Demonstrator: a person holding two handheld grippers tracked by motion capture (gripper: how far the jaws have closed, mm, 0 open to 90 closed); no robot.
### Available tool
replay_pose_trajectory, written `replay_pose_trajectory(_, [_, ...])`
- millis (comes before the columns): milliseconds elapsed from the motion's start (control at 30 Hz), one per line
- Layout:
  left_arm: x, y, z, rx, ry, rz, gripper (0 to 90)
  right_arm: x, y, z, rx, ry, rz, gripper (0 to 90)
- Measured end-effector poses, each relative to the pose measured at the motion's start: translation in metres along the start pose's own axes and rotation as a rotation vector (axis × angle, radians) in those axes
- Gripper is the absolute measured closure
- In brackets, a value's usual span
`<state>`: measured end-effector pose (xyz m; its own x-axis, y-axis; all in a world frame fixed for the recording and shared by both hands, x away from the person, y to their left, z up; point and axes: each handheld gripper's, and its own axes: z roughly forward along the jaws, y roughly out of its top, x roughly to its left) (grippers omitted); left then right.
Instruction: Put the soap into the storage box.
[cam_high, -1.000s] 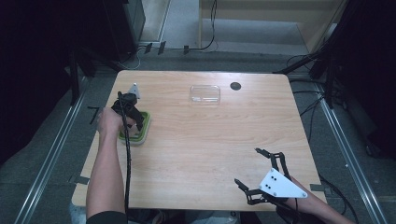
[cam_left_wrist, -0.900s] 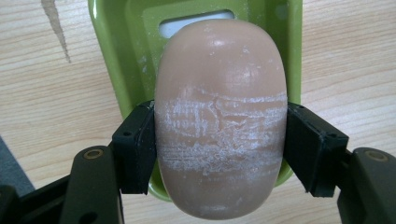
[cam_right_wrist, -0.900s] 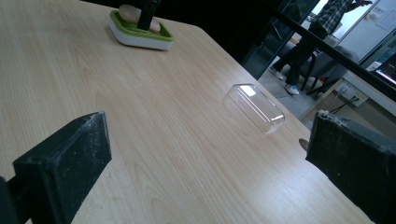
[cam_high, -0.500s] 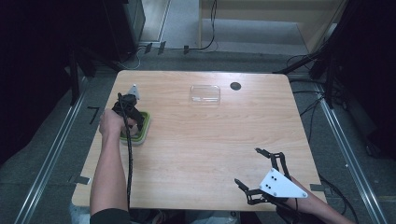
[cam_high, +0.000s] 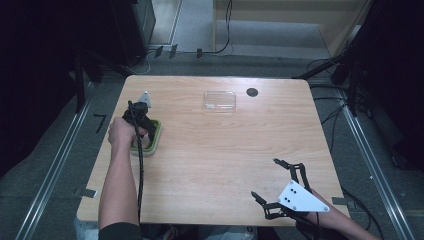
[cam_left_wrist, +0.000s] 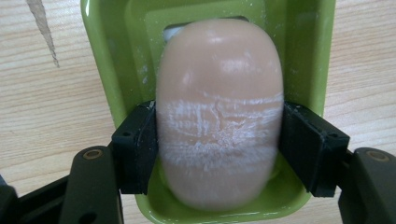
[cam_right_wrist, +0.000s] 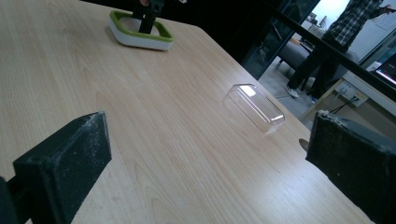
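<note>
A pale pink bar of soap (cam_left_wrist: 219, 112) lies in a green soap dish (cam_left_wrist: 107, 56) with a white base. My left gripper (cam_left_wrist: 219, 140) is shut on the soap, a black pad pressed against each of its sides. From above, the left gripper (cam_high: 142, 125) points down into the dish (cam_high: 154, 142) at the table's left side. Near the front right corner my right gripper (cam_high: 264, 177) stands open over bare wood with nothing between its jaws. In the right gripper view, the right gripper (cam_right_wrist: 212, 149) faces the distant dish (cam_right_wrist: 140, 39).
A clear plastic lid (cam_high: 219, 100) lies at the far middle of the table, with a small dark round spot (cam_high: 252, 92) beside it. The lid (cam_right_wrist: 254, 106) is well apart from the right jaws. A person (cam_right_wrist: 336, 32) stands far off beyond the table.
</note>
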<state>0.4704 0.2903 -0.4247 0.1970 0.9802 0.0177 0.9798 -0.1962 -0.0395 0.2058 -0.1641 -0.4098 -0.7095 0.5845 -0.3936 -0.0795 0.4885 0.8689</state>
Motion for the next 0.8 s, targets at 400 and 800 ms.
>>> replay_pose_trajectory(400, [-0.002,-0.005,-0.009,-0.004,-0.008,-0.012,21.3,0.001,0.001,-0.001,-0.002,-0.001,0.0,0.0])
replay_pose_trajectory(800, [-0.008,-0.016,-0.02,0.019,-0.01,0.016,14.0,0.001,0.0,-0.002,-0.004,-0.005,0.004,0.0])
